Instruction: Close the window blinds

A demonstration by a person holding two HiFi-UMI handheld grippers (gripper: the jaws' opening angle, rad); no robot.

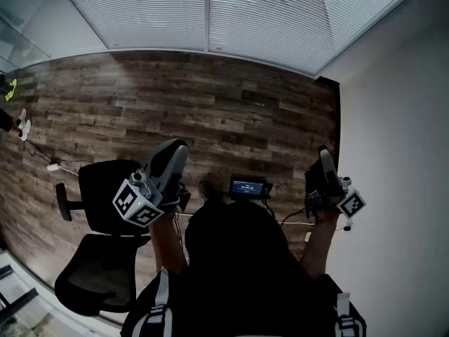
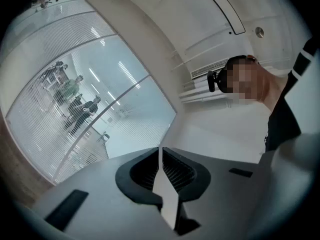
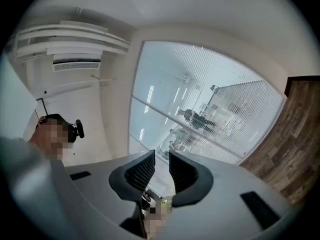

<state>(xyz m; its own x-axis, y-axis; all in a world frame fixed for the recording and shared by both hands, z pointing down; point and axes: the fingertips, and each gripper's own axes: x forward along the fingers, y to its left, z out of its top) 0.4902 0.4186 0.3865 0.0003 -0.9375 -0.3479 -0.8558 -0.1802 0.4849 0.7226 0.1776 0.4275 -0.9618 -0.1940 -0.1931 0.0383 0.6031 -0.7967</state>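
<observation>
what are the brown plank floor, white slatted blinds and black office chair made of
Brown plank floor: wood or wood-look laminate, matte; grain and staggered joints. White slatted blinds: likely plastic or painted metal; thin smooth slats. Black office chair: probably fabric over plastic, dull.

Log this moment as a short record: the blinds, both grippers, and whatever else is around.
blinds: white slats, lowered; the space beyond shows between the slats
left gripper: jaws shut, holding nothing, clear of the blinds
right gripper: jaws apart, nothing between them, clear of the blinds
floor: dark wood planks
office chair: black, at the left of the head view
screen: small, lit, between the two grippers in the head view
</observation>
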